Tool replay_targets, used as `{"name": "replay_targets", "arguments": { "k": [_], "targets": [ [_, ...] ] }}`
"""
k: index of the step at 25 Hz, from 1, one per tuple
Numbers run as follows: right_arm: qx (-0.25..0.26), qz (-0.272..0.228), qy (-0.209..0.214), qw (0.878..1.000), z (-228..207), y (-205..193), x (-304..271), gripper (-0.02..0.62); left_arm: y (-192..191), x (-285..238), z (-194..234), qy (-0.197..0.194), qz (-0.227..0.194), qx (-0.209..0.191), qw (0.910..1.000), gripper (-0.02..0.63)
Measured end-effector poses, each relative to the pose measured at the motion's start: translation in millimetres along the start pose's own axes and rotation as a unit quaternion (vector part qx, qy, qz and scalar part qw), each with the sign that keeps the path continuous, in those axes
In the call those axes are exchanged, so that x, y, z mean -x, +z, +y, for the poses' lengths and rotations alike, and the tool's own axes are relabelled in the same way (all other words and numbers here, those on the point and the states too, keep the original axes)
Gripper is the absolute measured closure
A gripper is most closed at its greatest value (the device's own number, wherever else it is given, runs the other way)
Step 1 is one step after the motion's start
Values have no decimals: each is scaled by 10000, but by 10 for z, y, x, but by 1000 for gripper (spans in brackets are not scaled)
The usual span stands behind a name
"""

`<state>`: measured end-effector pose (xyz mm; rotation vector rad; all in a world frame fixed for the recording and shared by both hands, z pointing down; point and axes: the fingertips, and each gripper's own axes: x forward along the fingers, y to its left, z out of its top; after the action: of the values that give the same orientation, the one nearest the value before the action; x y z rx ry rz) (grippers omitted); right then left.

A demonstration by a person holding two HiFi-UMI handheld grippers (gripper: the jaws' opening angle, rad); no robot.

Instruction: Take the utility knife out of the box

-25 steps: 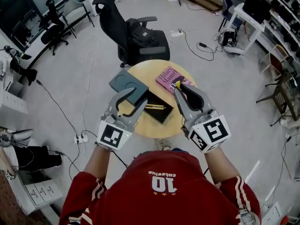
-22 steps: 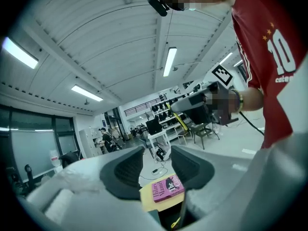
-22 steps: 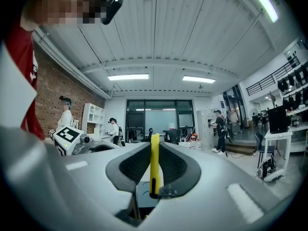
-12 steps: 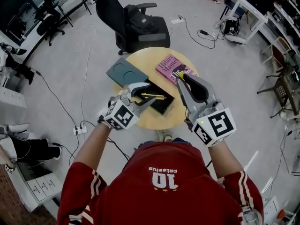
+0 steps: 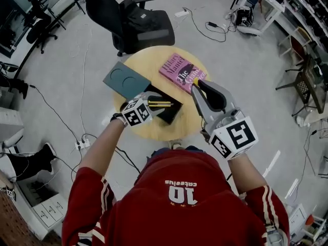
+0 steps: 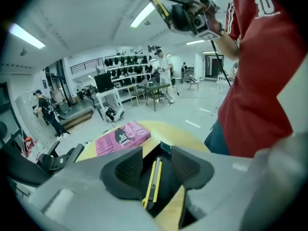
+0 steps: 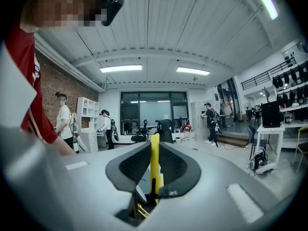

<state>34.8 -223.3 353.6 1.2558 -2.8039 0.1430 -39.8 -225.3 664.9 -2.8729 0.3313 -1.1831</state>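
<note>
Lower centre of the left gripper view, the left gripper [image 6: 158, 154] hung wide open over the knife [image 6: 151, 182] lying in the box [image 5: 171, 116]. The right gripper [image 7: 155, 146] pinched a yellow strip [image 7: 155, 163]. Grasping and lifting remained.

surface: round wooden table [image 5: 148, 63] | on it: pink book [image 5: 180, 72], open black box [image 5: 169, 111], grey-green lid [image 5: 125, 80]

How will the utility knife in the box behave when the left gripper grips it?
The utility knife looks slim, rigid and flat: probably light, unlikely to roll. It lies lengthwise between the open left gripper pads, so it might pivot or slip.
</note>
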Motion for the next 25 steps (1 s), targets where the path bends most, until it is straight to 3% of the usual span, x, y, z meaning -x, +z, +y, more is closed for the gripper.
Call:
{"name": "replay_targets", "arguments": {
  "k": [5, 12, 18, 25],
  "targets": [
    [-24, 127, -57, 9999, -117, -102, -23, 545, -388, -430, 0, -571, 608, -57, 9965, 425],
    [-44, 281, -92, 9996, -237, -221, -55, 545, -711, -813, -29, -1161, 1314, -88, 9845, 425],
    [-58, 332, -169, 9993, -352, -254, -41, 545, -942, -992, -38, -1478, 1844, -28, 9717, 425],
    [-122, 367, -220, 9990, -472, -299, -19, 545, -1048, -1083, -12, -1555, 2207, -117, 9628, 431]
  ]
}}
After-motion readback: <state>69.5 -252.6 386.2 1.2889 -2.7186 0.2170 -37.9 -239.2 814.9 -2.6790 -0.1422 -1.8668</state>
